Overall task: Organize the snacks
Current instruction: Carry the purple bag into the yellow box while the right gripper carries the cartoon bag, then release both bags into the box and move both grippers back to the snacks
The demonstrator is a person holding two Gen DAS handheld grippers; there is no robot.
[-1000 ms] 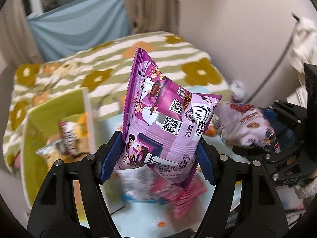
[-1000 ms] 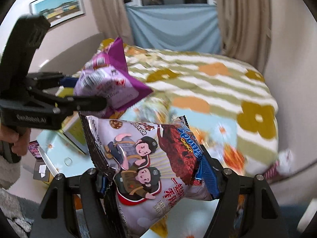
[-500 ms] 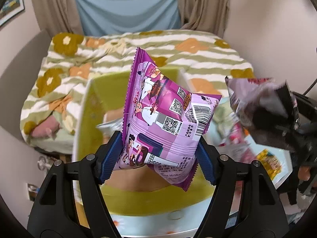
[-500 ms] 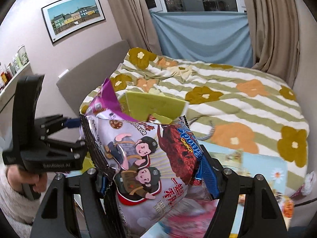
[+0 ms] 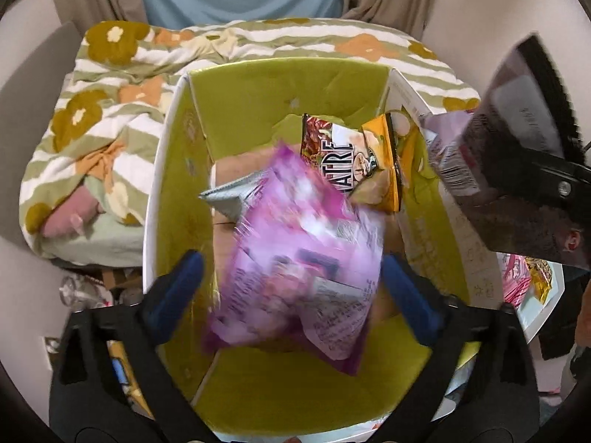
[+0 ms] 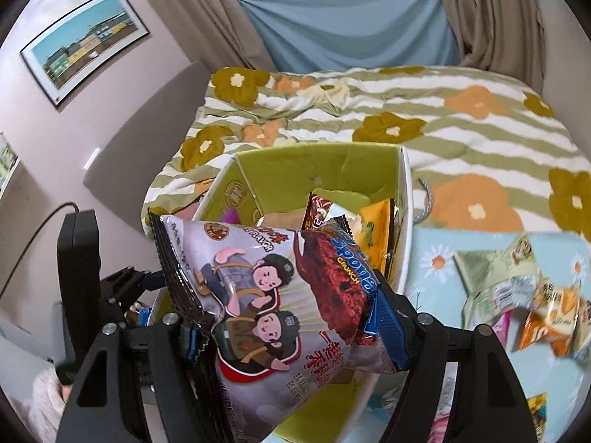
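While the left gripper's jaws open over the box, here is how things lie:

Left gripper [image 5: 291, 288]: its two blue pads stand wide apart, and neither one touches a bag. The jaws are opening right now.

Purple snack bag [image 5: 299, 265]: it sits between the left gripper's pads but is loose from both. It looks blurry. It is over the inside of the box, in front of the other bags in there.

Green box [image 5: 280, 92]: it is white outside and green inside, and its top is open. It lies right under the left gripper.

Orange snack bag [image 5: 354, 162]: it leans in the far part of the box, past the purple bag.

Silver bag [image 5: 232, 199]: one corner peeks out just behind the purple bag, inside the box.

Right gripper [image 6: 291, 328]: it squeezes a bag between its pads, one pad on each side.

Grey snack bag [image 6: 273, 295]: it has two cartoon kids on it. It is held up by the right gripper at the near side of the box, not inside it.

Table [image 6: 436, 247]: light blue with daisies, to the right of the box.

Loose snacks [image 6: 517, 295]: a blurry heap on the table, well away from both grippers.

Bed [image 6: 443, 118]: striped with flowers, behind the box.
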